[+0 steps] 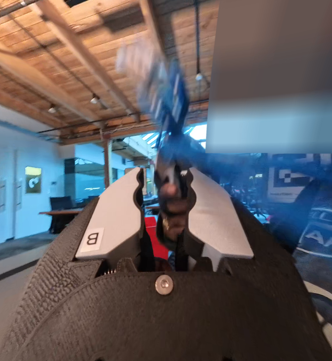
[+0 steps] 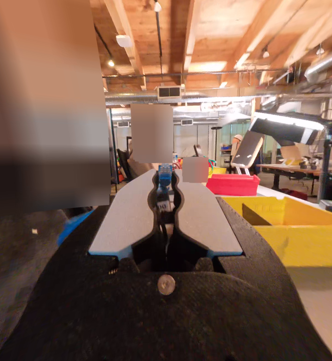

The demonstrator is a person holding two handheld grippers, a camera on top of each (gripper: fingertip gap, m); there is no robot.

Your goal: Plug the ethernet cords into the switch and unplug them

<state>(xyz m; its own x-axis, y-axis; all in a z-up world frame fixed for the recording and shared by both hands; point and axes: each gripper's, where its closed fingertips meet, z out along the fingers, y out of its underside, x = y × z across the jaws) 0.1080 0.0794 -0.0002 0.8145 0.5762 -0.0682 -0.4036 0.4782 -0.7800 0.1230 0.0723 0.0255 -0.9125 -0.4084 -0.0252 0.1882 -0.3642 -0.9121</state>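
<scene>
Right wrist view: our right tongs point(image 2: 165, 175) are pinching a blue ethernet plug point(image 2: 164, 174) at frame centre, tilted up toward the ceiling, yellow bin point(image 2: 298, 230) at lower right. Our left tongs point(image 1: 166, 181) are also pointing upward, gripping something dark and blurred; we cannot tell what. No switch is showing, so we are judging this plug free, with plugging still ahead.

Your left gripper point(image 1: 165, 173) and right gripper point(image 2: 164, 172), black textured printed bodies, grey wavy-edged fingers, a silver screw each, white lettered sticker on the left
</scene>
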